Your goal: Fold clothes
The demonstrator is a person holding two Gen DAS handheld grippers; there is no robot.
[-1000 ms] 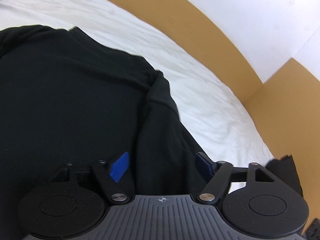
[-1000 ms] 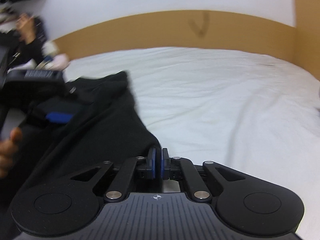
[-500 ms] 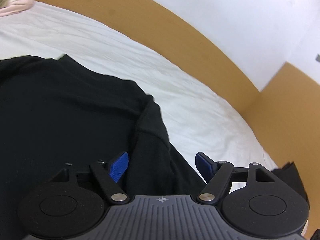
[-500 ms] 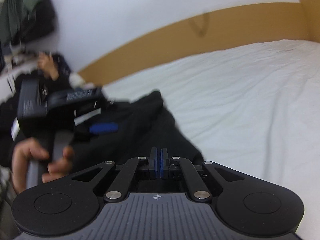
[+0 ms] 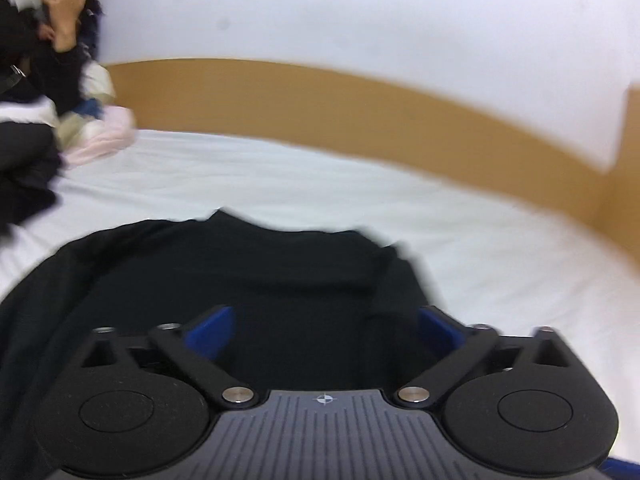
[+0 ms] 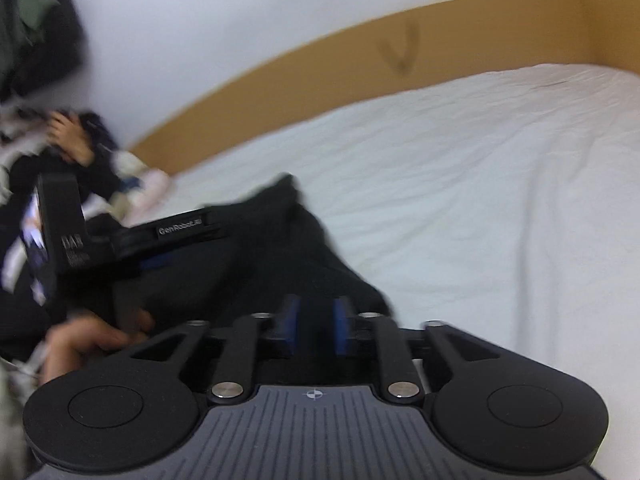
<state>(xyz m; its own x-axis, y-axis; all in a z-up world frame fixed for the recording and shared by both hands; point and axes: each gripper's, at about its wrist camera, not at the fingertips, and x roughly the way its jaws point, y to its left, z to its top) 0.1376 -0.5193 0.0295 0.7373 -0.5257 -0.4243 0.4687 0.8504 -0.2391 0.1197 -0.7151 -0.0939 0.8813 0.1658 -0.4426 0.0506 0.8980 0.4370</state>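
Black garment (image 5: 248, 276) lies near on white bed (image 5: 500, 240). Soft, limp, light; pinch at hem or shoulder edge. Left hand-held gripper (image 5: 324, 332) opening, nothing pinched. Right hand-held gripper (image 6: 314, 326) opening, releasing cloth.

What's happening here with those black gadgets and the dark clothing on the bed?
A person holds a two-fingered tool in each hand to fold a black garment lying on a white bed sheet. The left gripper and right gripper are both over the garment, their jaws opening and pressing on nothing. A pile of other clothes sits at the far edge of the bed.
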